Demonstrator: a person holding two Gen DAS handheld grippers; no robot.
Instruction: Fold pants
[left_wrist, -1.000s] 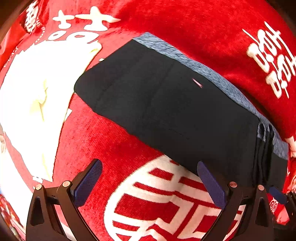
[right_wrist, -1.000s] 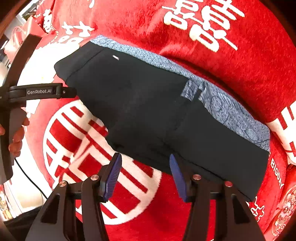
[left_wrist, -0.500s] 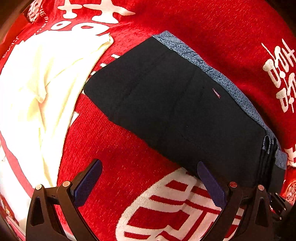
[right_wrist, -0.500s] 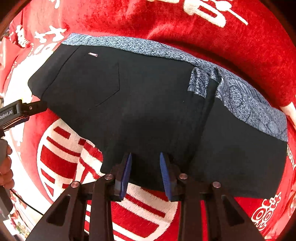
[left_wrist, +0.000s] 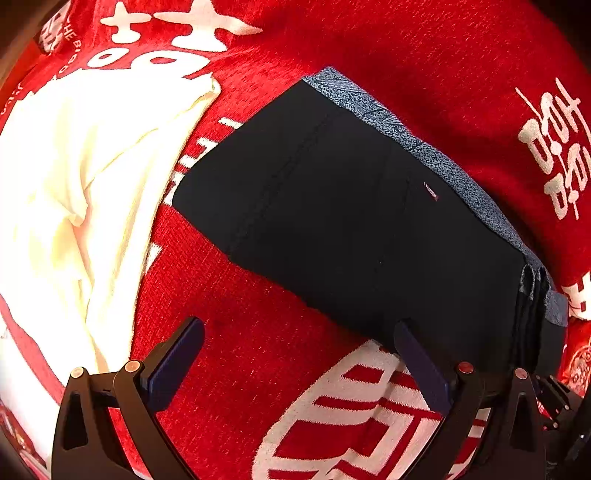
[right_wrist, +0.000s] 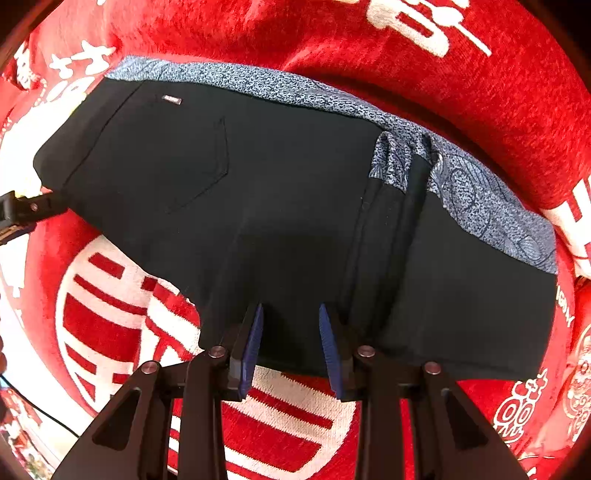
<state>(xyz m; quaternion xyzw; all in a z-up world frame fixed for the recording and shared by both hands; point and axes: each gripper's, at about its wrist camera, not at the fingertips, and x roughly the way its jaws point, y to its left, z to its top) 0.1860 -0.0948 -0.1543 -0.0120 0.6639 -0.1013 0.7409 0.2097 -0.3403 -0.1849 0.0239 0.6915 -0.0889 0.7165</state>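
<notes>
The black pants (left_wrist: 369, 221) with a blue patterned waistband (left_wrist: 424, 155) lie folded flat on the red blanket (left_wrist: 406, 55). They also fill the right wrist view (right_wrist: 277, 192). My left gripper (left_wrist: 295, 354) is wide open above the blanket, its right finger at the pants' near edge. My right gripper (right_wrist: 290, 336) is partly open, its fingers (right_wrist: 255, 332) standing over the pants' near edge with fabric between them, not pinched. A stack of folded layers (right_wrist: 399, 206) shows right of it.
A cream cloth (left_wrist: 74, 184) lies on the blanket left of the pants. The blanket bears white and red characters (right_wrist: 129, 302). The left gripper's tip shows at the left edge of the right wrist view (right_wrist: 26, 210).
My right gripper has narrowed from wide open and moved forward onto the pants' near edge. My left gripper has shifted, staying wide open; the pants lie as before.
</notes>
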